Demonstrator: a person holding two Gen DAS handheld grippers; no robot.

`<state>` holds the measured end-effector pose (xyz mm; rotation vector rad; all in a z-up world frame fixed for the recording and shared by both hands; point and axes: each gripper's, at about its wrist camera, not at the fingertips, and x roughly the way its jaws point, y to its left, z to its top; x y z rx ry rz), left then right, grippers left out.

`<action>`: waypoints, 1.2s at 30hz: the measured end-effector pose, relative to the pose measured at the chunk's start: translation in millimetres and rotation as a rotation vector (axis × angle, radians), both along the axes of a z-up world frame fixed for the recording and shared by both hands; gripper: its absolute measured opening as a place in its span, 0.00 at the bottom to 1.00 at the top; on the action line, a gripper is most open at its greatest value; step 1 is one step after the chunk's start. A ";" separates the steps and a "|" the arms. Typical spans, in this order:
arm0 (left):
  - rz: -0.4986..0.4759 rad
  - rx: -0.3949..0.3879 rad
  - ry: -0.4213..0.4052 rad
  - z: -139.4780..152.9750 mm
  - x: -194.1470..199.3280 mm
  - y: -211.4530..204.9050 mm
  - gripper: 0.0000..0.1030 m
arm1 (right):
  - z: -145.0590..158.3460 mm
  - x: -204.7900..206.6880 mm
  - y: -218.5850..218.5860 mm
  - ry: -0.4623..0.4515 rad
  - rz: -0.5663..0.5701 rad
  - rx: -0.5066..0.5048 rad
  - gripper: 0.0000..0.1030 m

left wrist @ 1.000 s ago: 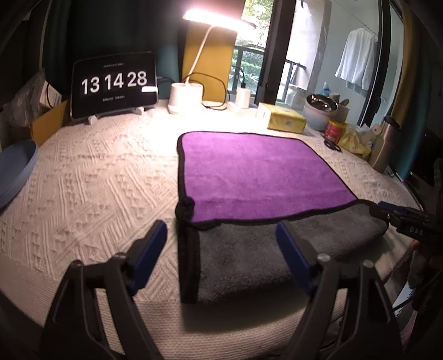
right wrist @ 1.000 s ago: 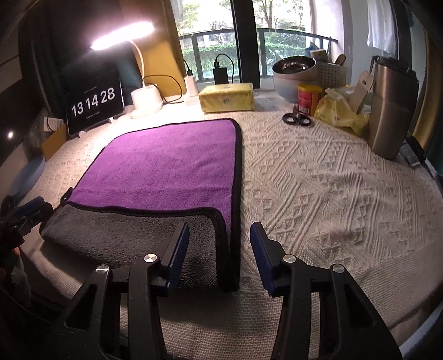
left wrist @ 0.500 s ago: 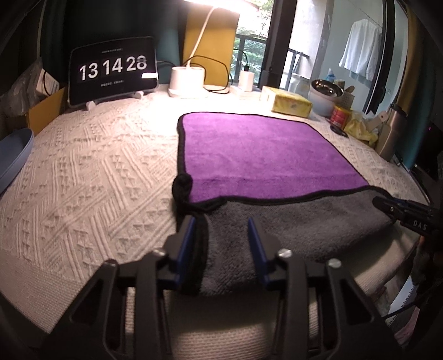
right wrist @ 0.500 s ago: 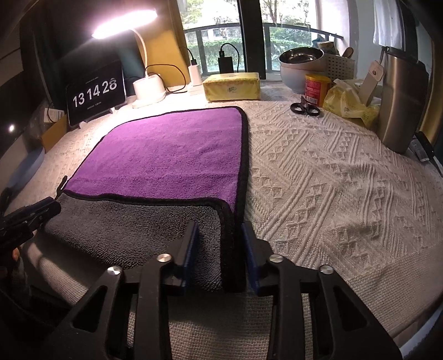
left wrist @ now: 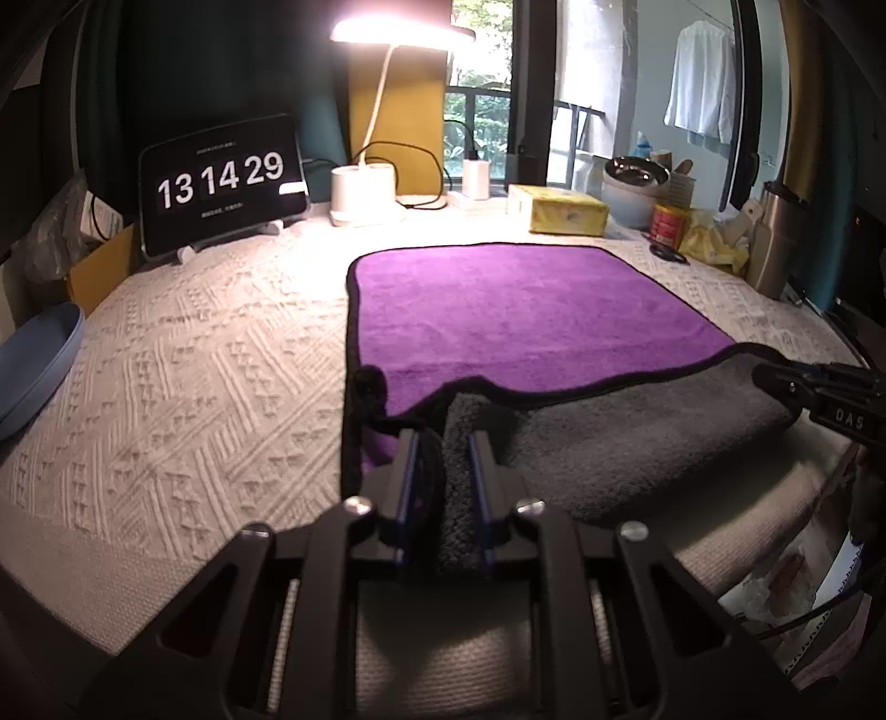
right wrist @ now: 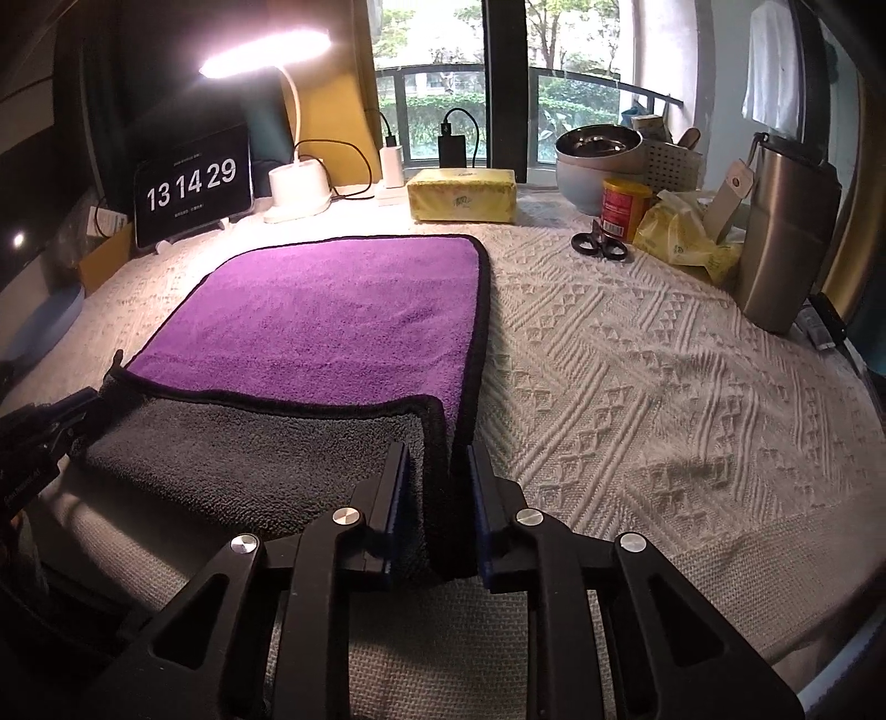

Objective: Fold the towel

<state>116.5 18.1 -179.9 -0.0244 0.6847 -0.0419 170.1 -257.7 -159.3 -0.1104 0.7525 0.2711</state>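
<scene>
At near corners, both tools pinch towel.

Blown-out glare from the desk lamp, daylight through the window, dark vignetted corners, strong fisheye bending, sharp centre, dim foreground

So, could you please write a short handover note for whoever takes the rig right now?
Left tool: shut on the near-left corner of the towel, where the cloth bunches up between its fingers.
Right tool: shut on the near-right corner of the same towel.
Towel: lies flat on the white knitted cloth, purple side up, with its near edge turned over so a grey band shows.
Done: both near corners are gripped.
Left: probably lift both corners together, carry them toward the far edge by the yellow box, lay them down aligned, release, then fold again if needed.
</scene>
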 end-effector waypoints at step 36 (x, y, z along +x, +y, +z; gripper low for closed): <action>-0.044 -0.059 -0.082 39.8 8.0 7.8 0.13 | 55.7 2.3 15.4 -0.200 0.061 -0.009 0.05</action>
